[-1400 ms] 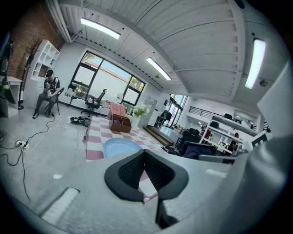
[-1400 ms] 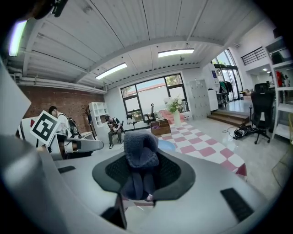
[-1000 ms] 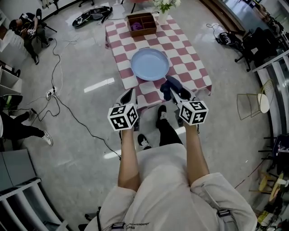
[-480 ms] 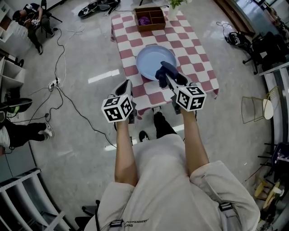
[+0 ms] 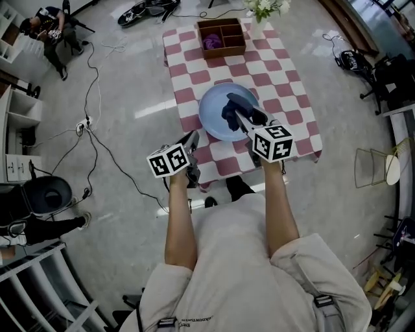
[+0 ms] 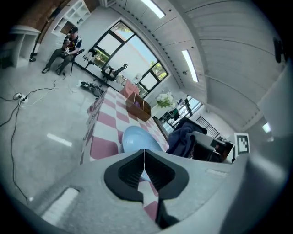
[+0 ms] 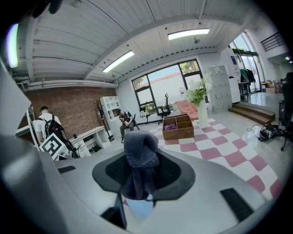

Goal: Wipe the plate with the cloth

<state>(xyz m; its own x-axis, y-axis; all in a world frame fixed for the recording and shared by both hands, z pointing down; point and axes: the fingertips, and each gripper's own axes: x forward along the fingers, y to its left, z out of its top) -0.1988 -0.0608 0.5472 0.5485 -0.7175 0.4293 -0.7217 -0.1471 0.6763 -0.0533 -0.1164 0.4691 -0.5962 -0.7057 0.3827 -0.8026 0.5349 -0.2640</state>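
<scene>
A light blue plate [image 5: 217,123] lies near the front of a red-and-white checked table [image 5: 285,97]. My right gripper [image 5: 241,114] is shut on a dark blue cloth [image 5: 232,111], which hangs over the plate's right part. In the right gripper view the cloth [image 7: 139,160] bunches between the jaws, with a bit of plate [image 7: 139,206] below. My left gripper [image 5: 192,144] is shut with nothing in it, at the table's front left corner, left of the plate. The left gripper view shows the plate [image 6: 137,138] ahead and the cloth [image 6: 183,141] to the right.
A brown divided box [image 5: 222,37] with something purple in it stands at the table's far end, beside a vase of white flowers [image 5: 262,13]. Cables [image 5: 97,110] trail across the floor at left. People sit at the far left [image 5: 52,26].
The right gripper has carried the cloth forward from the table's front edge to above the plate. The left gripper has moved up to the table's front left corner.
</scene>
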